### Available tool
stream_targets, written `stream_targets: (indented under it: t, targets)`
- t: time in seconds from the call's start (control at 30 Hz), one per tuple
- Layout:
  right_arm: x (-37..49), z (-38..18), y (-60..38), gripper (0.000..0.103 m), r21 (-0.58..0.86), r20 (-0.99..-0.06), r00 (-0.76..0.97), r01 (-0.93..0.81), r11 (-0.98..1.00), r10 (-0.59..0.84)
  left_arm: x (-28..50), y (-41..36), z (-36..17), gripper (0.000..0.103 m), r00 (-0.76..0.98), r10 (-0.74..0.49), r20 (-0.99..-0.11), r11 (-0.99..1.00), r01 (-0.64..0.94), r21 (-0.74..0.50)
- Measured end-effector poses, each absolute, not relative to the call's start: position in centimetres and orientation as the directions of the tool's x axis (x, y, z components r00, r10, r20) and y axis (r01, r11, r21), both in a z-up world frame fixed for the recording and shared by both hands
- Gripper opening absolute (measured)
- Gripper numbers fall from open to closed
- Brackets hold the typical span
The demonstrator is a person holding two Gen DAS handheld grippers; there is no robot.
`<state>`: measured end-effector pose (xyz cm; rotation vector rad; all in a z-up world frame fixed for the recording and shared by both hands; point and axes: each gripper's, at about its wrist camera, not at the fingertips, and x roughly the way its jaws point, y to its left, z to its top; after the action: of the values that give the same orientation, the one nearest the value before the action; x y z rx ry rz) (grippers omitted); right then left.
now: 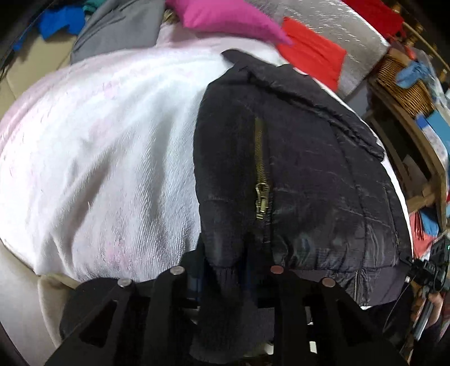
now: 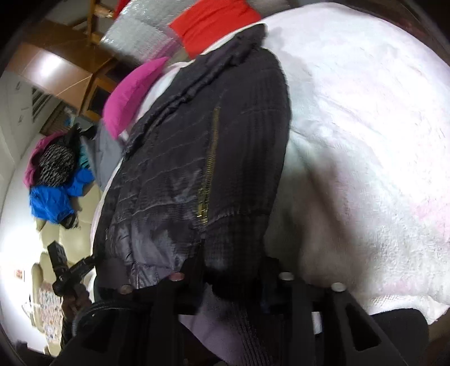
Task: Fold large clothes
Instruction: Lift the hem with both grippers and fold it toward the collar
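Fingers [image 1: 213, 270] of the left gripper [image 1: 225, 277] and right gripper [image 2: 233, 277] each clamp the near hem of the black jacket [image 1: 295, 169], lying on a white blanket [image 1: 98, 140]. A fold appears underway; next, carry the hem far toward the collar.

the black quilted puffer jacket with a brass zipper [image 1: 295, 157] lies across the fluffy white blanket [image 1: 98, 146], and to its left in the left wrist view the blanket runs wide and bare. at the far edge a magenta pillow [image 1: 225, 17], a red cushion [image 1: 312, 56] and a silver bubble-foil sheet [image 1: 337, 25] crowd together. a woven wicker basket [image 1: 402, 81] on wooden shelving hems in the right side.
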<state>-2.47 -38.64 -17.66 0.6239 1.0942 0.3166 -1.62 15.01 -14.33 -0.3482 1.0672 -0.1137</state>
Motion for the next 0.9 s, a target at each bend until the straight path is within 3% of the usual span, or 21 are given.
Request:
stream_targets:
  t: [0.1, 0.2, 0.23, 0.27, 0.3, 0.37, 0.57, 0.9]
  targets:
    - [-2.3, -17.4, -38.3, 0.065, 0.625, -0.71, 0.444, 0.041, 0.78, 0.546, -0.6, 14.3, -14.5, 0.049, 0.491, -0.257, -0.832, 0.943, -0.06, -0.326]
    - [-2.0, -17.6, -37.4, 0.061, 0.602, -0.732, 0.42, 0.031, 0.798, 0.536, 0.1, 13.3, -15.0, 0.054, 0.479, -0.243, -0.844, 0.954, -0.038, -0.296]
    - [-1.9, -17.6, -37.3, 0.053, 0.594, -0.738, 0.419, 0.031, 0.804, 0.529, 0.5, 12.9, -15.1, 0.053, 0.478, -0.234, -0.847, 0.958, -0.037, -0.286]
    - [-1.8, -17.7, -37.1, 0.03, 0.591, -0.744, 0.408, 0.031, 0.806, 0.53, 0.7, 12.6, -15.1, 0.032, 0.48, -0.218, -0.85, 0.963, -0.036, -0.267]
    - [-1.8, -17.8, -37.1, 0.03, 0.592, -0.745, 0.403, 0.032, 0.805, 0.532, 0.7, 12.5, -15.1, 0.022, 0.478, -0.193, -0.857, 0.97, -0.038, -0.24]
    - [-2.1, -17.5, -37.0, 0.028, 0.583, -0.748, 0.405, 0.019, 0.813, 0.526, 0.5, 12.6, -14.5, 0.017, 0.484, -0.2, -0.852, 0.97, -0.026, -0.243]
    - [-3.9, -15.7, -37.0, 0.026, 0.606, -0.721, 0.408, -0.022, 0.795, 0.56, -2.2, 13.5, -11.9, 0.016, 0.523, -0.213, -0.825, 0.968, -0.002, -0.251]
    - [-10.4, -13.1, -37.6, 0.026, 0.694, -0.633, 0.419, -0.066, 0.717, 0.651, -7.8, 15.7, -8.6, 0.016, 0.589, -0.321, -0.742, 0.929, 0.043, -0.368]
